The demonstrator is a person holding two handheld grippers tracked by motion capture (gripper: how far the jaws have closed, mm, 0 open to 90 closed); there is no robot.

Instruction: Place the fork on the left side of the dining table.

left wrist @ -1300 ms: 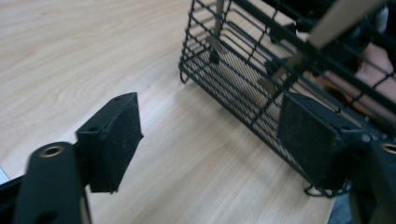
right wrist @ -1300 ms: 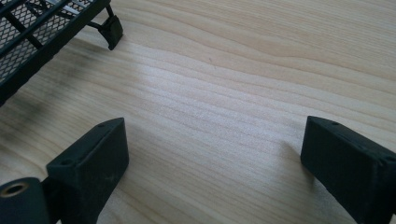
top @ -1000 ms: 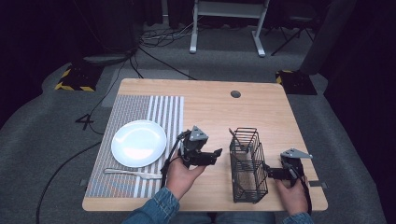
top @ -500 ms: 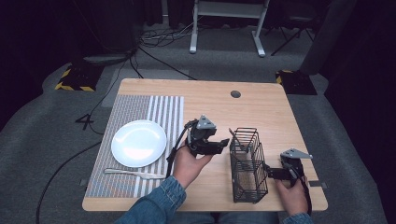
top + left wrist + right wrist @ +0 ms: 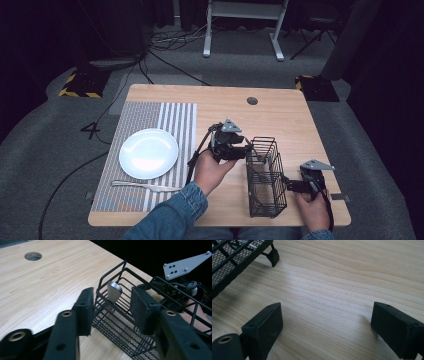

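Plainly the left gripper (image 5: 239, 148) is unclenched, its two black pads spread just short of the near end of the wire basket (image 5: 265, 175); in the left gripper view a rounded metal handle end (image 5: 114, 291), probably a spoon or knife though the rest is hidden behind the mesh, leans upright inside the basket between those pads; that is likely the thing to be drawn out, and it looks stiff, light and smooth, so it could slip between flat pads unless pinched squarely across the broad flat of its tip, above the top wire; the basket itself is rigid, light and open-framed, standing on small feet, and I judge it would slide or tip if tugged sideways; the right gripper (image 5: 295, 186) sits low at the basket's other side, jaws wide apart with nothing between them, bare wood beneath in the right gripper view; farther out a white plate (image 5: 148, 153) lies on a striped placemat (image 5: 150, 120) with a fork (image 5: 145, 186) just before it; the table (image 5: 280, 112) is pale wood with a cable hole (image 5: 252, 100); beyond lie grey carpet, loose cables and a dark room
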